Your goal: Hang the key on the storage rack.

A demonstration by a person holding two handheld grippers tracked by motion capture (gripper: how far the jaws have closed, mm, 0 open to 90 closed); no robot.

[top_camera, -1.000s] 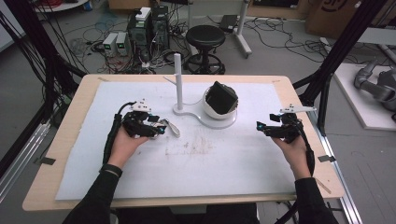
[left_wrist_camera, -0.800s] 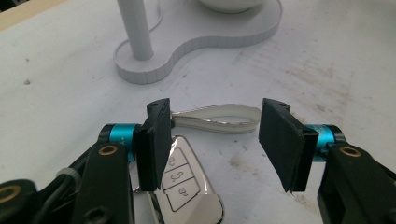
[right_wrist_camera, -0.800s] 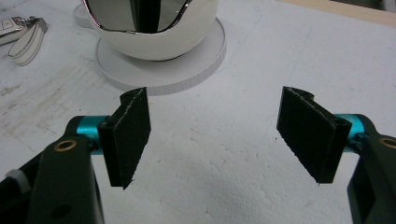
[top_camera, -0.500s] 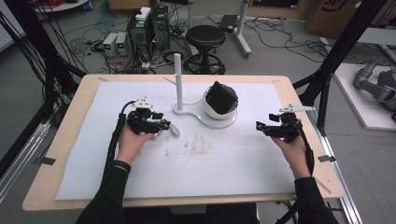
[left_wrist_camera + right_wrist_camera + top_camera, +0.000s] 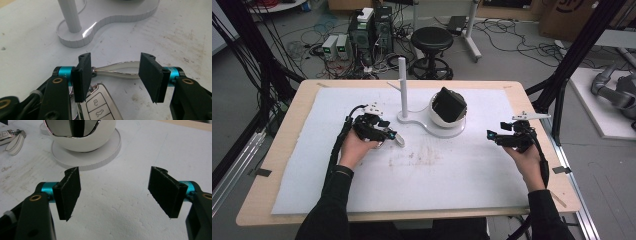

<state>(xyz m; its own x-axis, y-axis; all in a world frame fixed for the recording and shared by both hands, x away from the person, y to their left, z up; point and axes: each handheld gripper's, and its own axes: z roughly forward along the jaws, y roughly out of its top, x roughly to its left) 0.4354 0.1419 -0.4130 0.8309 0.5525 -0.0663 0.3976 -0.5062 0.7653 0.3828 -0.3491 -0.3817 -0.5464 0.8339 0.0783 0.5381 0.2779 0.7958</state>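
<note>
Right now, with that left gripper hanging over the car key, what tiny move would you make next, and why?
Probably lower the left gripper a little and close it on the key ring loop. Its jaws stand open on either side of the silvery loop without pressing on it, and the car key lies flat on the white mat, so nothing is held yet.
</note>
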